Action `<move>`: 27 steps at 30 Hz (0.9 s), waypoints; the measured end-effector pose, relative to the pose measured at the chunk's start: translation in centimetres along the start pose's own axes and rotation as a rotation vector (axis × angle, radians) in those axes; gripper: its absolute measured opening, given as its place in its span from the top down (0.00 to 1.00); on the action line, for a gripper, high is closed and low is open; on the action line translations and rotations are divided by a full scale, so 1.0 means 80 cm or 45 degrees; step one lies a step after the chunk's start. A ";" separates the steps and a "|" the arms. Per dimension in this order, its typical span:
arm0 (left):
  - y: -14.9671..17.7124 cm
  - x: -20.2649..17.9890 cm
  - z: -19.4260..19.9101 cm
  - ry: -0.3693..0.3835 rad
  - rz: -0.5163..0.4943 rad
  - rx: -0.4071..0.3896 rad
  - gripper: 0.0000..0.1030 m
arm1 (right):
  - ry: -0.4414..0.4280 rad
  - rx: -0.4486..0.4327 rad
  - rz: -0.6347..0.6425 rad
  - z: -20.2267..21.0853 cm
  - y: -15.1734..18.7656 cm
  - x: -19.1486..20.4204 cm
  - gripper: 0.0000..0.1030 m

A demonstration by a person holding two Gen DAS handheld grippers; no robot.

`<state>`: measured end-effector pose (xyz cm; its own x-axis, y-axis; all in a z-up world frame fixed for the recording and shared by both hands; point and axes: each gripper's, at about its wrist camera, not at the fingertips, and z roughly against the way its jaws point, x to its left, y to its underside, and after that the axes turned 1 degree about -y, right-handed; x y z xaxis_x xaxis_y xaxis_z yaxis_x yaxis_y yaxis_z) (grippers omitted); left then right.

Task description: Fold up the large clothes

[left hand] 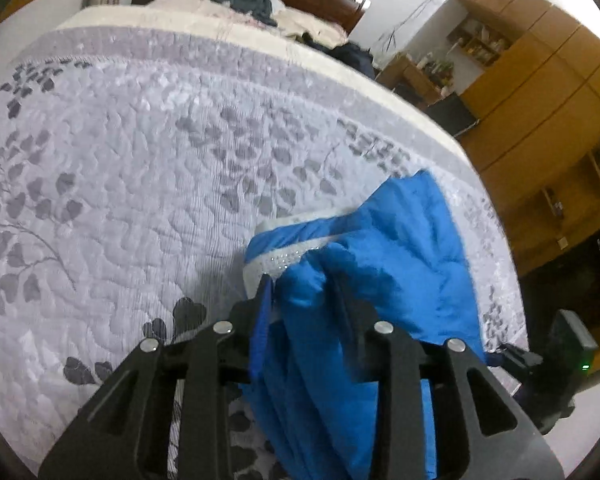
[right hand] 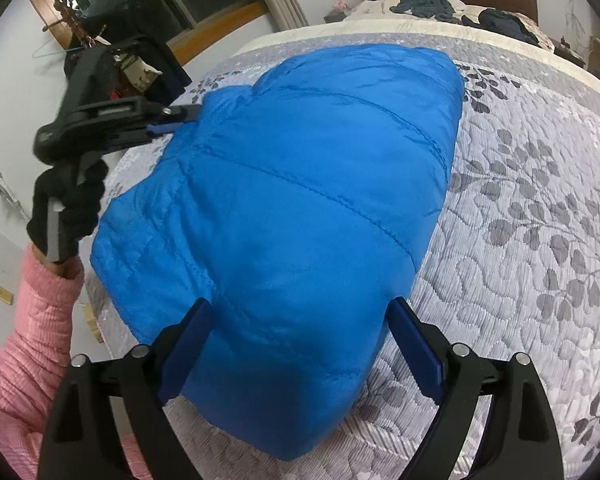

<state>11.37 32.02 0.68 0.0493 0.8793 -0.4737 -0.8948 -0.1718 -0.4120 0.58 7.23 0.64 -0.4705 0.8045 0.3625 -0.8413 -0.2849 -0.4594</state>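
Jacket (right hand: 300, 208) looks mostly folded into a fat bundle on the bed (right hand: 540, 220); my left gripper (left hand: 304, 292) pinches its edge, my right gripper (right hand: 300, 344) sits wide apart around it.

The jacket (right hand: 300, 200) is smooth, faintly shiny quilted cloth. The bedspread (left hand: 120, 180) is matt stitched cloth. The wardrobe (left hand: 540, 100) is smooth wood.

I see a bright blue quilted jacket (right hand: 300, 208) with a white sparkly lining (left hand: 278, 262), on a pale lilac bedspread (left hand: 132, 184) printed with grey leaves. My sleeve (right hand: 24, 344) is pink, 1 glove (right hand: 66, 208) black.
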 end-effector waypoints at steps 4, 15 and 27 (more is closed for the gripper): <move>0.005 0.000 -0.027 -0.031 -0.023 0.042 0.68 | -0.005 -0.002 -0.001 -0.002 -0.002 -0.002 0.12; 0.015 0.006 -0.004 0.025 0.056 -0.009 0.68 | -0.003 -0.003 -0.002 -0.001 -0.001 -0.001 0.11; 0.086 0.011 0.062 0.152 0.097 -0.078 0.44 | -0.005 -0.023 0.007 0.004 0.005 -0.002 0.11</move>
<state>3.08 33.77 1.28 0.0381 0.8045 -0.5927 -0.8693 -0.2658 -0.4167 0.25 6.86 0.70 -0.4763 0.8010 0.3627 -0.8335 -0.2801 -0.4762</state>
